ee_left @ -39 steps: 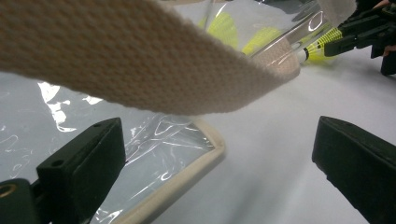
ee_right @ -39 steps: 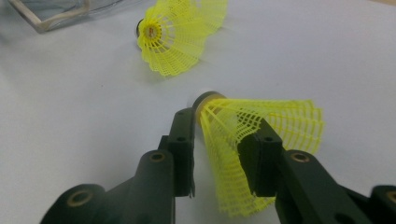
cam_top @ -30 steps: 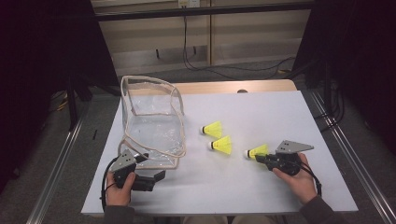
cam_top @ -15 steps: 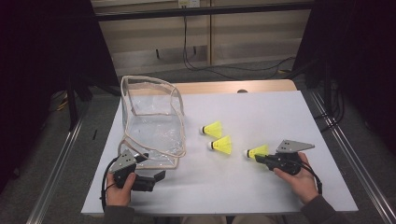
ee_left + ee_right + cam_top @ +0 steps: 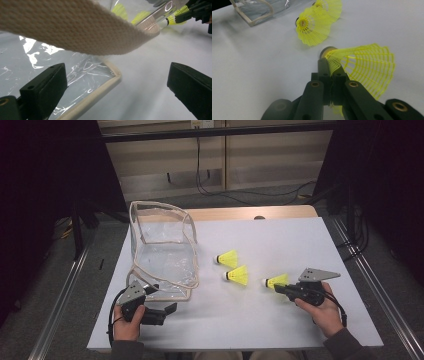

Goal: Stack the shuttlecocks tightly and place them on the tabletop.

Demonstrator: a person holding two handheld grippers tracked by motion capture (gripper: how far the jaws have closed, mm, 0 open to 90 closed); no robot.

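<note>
Bright even overhead light, dark surroundings, glare on clear plastic, close strap blurred, soft shadows

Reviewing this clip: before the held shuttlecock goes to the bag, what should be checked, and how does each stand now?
1. Right gripper shut on a shuttlecock by its skirt: ok.
2. Grip firm enough to carry: cannot tell.
3. Left gripper open near the bag rim, holding nothing: not ok if the bag needs steadying.
4. Bag mouth wide open: cannot tell.
5. Two other shuttlecocks lie between gripper and bag: not ok for a low path; lift over.
</note>
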